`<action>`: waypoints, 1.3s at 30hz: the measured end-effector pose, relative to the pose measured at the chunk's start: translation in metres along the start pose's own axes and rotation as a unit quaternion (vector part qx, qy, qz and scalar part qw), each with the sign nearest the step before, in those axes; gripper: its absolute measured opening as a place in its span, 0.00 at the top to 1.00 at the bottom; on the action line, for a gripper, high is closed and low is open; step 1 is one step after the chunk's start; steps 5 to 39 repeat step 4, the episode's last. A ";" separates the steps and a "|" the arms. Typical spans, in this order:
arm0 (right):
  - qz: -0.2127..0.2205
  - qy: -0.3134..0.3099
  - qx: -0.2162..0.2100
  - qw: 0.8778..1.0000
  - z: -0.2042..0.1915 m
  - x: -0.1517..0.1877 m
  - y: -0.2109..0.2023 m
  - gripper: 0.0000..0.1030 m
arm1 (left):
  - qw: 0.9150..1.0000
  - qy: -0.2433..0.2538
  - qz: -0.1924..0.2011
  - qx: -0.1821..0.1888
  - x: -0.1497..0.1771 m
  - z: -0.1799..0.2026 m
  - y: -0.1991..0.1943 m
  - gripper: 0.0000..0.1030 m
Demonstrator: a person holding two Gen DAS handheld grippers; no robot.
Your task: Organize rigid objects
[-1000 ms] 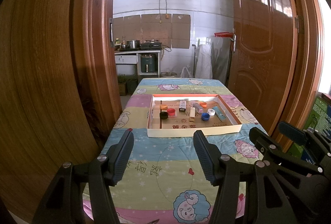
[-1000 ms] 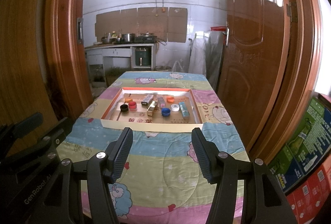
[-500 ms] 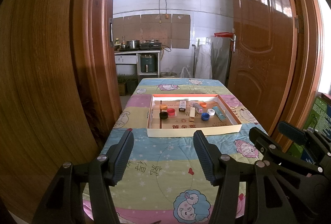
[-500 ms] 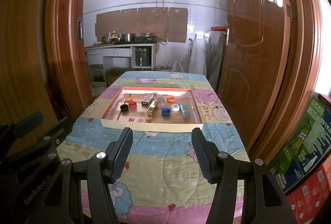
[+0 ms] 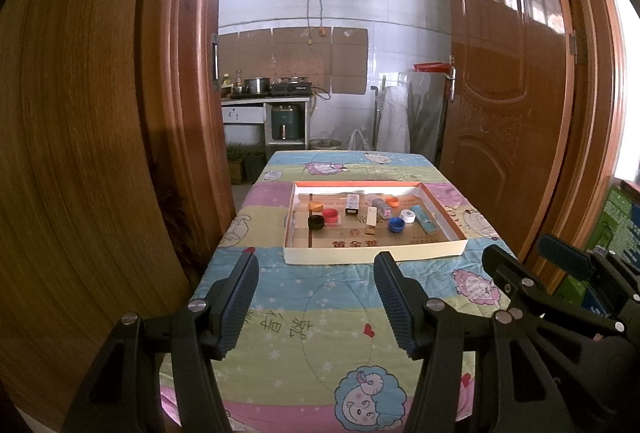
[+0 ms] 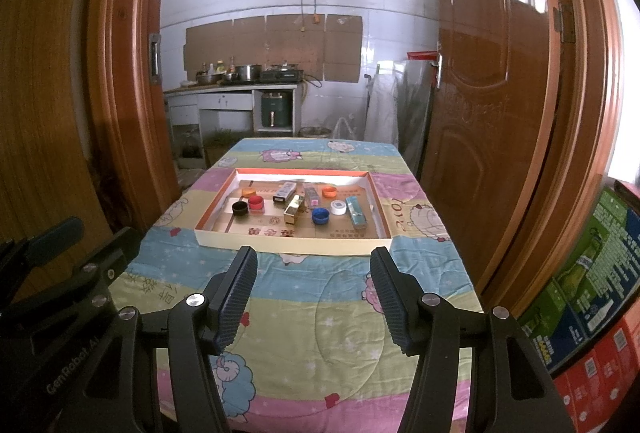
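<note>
Both grippers hang over the near end of the table (image 5: 280, 317), well short of the tray (image 5: 372, 256). The left gripper (image 5: 316, 261) has its jaws spread with nothing between them; the right gripper (image 6: 314, 257) is the same, spread and empty.

The tray sits mid-table, toward the right edge. Inside it, a black cap (image 6: 240, 208), a red cap (image 6: 256, 202) and an orange cap (image 6: 249, 192) cluster near the left wall. A gold box (image 6: 293, 209) lies in the middle, a blue cap (image 6: 320, 216) and a white cap (image 6: 338, 207) just right of it, and a teal box (image 6: 356, 212) near the right wall. Another orange cap (image 6: 329, 190) lies toward the far wall.
</note>
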State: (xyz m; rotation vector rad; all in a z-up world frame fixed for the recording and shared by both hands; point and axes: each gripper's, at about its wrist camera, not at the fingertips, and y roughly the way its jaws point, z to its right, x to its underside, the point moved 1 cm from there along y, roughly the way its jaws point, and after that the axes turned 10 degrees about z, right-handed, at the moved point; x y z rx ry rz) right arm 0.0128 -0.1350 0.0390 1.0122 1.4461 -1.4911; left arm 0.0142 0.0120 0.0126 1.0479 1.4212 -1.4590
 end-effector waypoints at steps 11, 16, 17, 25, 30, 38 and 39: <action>0.000 0.000 0.000 1.000 0.000 0.000 0.000 0.41 | 1.000 -0.001 -0.003 -0.005 0.002 0.003 -0.001 0.42; 0.000 0.000 0.000 1.000 0.000 0.000 0.000 0.41 | 1.000 -0.001 -0.003 -0.005 0.002 0.003 -0.001 0.42; 0.000 0.000 0.000 1.000 0.000 0.000 0.000 0.41 | 1.000 -0.001 -0.003 -0.005 0.002 0.003 -0.001 0.42; 0.000 0.000 0.000 1.000 0.000 0.000 0.000 0.41 | 1.000 -0.001 -0.003 -0.005 0.002 0.003 -0.001 0.42; 0.000 0.000 0.000 1.000 0.000 0.000 0.000 0.41 | 1.000 -0.001 -0.003 -0.005 0.002 0.003 -0.001 0.42; 0.000 0.000 0.000 1.000 0.000 0.000 0.000 0.41 | 1.000 -0.001 -0.003 -0.005 0.002 0.003 -0.001 0.42; 0.000 0.000 0.000 1.000 0.000 0.000 0.000 0.41 | 1.000 -0.001 -0.003 -0.005 0.002 0.003 -0.001 0.42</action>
